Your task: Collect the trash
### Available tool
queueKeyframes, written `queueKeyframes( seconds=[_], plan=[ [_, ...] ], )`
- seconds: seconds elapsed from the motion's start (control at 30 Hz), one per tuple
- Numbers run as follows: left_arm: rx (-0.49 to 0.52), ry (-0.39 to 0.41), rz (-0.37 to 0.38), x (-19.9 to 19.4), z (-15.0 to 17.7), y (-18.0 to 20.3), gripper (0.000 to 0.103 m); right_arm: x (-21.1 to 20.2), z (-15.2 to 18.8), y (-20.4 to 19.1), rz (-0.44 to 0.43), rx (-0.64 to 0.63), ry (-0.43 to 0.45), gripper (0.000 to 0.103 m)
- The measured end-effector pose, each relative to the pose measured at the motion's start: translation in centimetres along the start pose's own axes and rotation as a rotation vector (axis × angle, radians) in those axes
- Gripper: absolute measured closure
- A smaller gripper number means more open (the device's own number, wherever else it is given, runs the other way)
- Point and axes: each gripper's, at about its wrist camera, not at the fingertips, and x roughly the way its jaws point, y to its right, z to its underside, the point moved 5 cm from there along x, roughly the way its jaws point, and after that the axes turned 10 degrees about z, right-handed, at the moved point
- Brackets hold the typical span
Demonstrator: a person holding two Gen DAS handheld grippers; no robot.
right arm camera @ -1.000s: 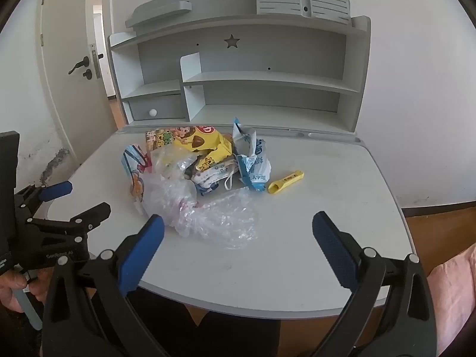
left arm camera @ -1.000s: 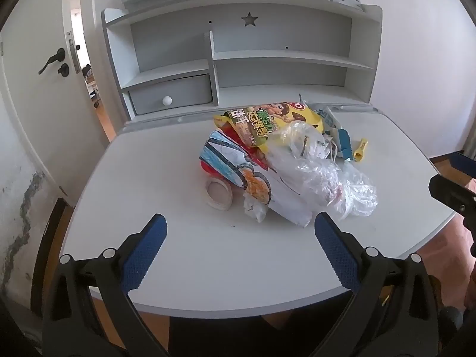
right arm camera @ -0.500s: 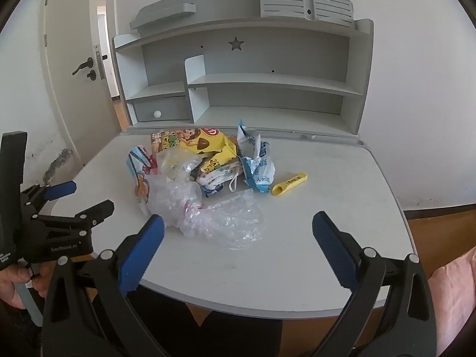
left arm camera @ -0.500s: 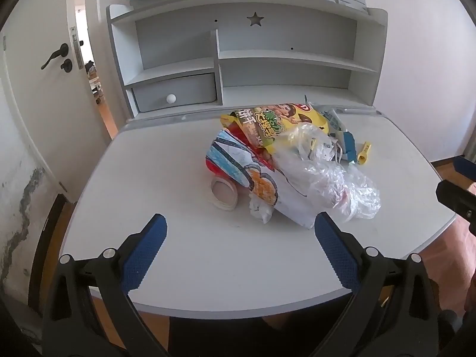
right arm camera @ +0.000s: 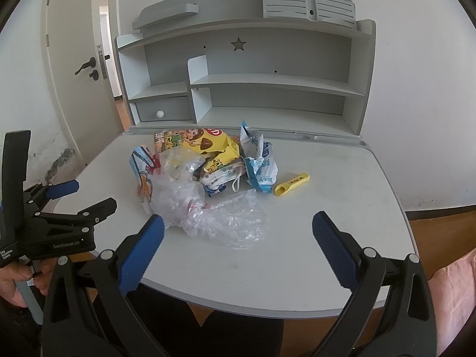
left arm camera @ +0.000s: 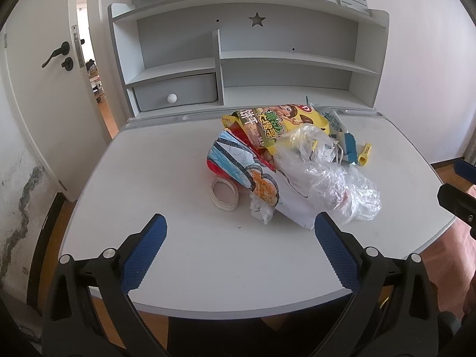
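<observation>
So the trash (left arm camera: 285,163) is one messy heap sitting around the middle of the white table (left arm camera: 166,178), slightly toward the back. On top at 12 o'clock of the pile there's a yellow snack bag (left arm camera: 276,122) with cartoon print. At 9 o'clock is a white wrapper (left arm camera: 238,163) with blue and red stripes and an orange patch, and a little tape roll (left arm camera: 223,192) lies flat right against it on the table. The near side at 5 o'clock is all crumpled clear plastic (right arm camera: 214,211), see-through and shiny. At 3 o'clock there's a torn blue-and-white packet (right arm camera: 261,163), and a small yellow tube (right arm camera: 291,180) lies just beside that, apart from the heap.

Containers: behind the table is a grey shelf unit (left arm camera: 285,59) with open cubbies that look bare, plus one closed drawer (left arm camera: 175,92) with a white knob, so can't tell what's in it.

Left gripper (left arm camera: 238,247) hangs over the near edge at 6 o'clock with its blue pads wide apart, holding nothing. Right gripper (right arm camera: 238,245) is the same deal, spread wide and holding nothing, pointing at the plastic from the near edge. A hand (right arm camera: 13,285) holds the left one's handle.
</observation>
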Motion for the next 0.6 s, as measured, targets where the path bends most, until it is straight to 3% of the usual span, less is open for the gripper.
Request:
queueKeyframes(
  seconds=[0.6],
  plan=[
    [-0.004,-0.002,-0.001,0.04,-0.01,-0.03,0.006,-0.15,0.11,-0.53,-0.018,0.0,-0.004,0.007]
  ],
)
